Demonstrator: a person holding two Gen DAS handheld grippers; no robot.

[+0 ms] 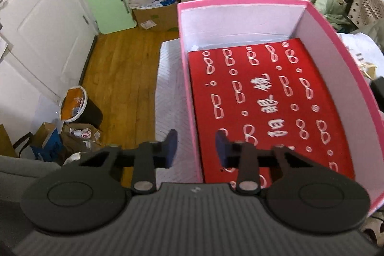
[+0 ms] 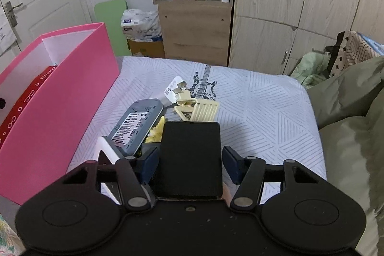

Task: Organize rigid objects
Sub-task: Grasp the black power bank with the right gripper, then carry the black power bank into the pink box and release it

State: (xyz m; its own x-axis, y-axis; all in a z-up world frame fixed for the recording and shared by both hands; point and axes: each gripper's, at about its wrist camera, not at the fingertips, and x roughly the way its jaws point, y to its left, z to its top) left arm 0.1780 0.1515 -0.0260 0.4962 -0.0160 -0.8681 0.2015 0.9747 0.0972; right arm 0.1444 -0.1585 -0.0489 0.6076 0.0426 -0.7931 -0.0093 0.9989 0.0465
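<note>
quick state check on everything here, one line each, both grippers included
pink box: open, no lid on it, a red patterned item lying flat inside
left gripper: straddling the box's left wall, pads not visibly pressing it
right gripper: around the black slab, a gap shows at the right pad
black slab: lying flat between the fingers
grey device: label side up, tilted on the pile
cream hair clip: lying on the bed
cabinet doors: closed

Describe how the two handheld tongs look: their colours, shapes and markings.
Both tongs, left and right, look alike: black plastic linkage arms on silver pivot pins, two round black discs at the base, and dark blue pads on the fingers. The left body is ribbed grey. No cables or sleeves show.
</note>
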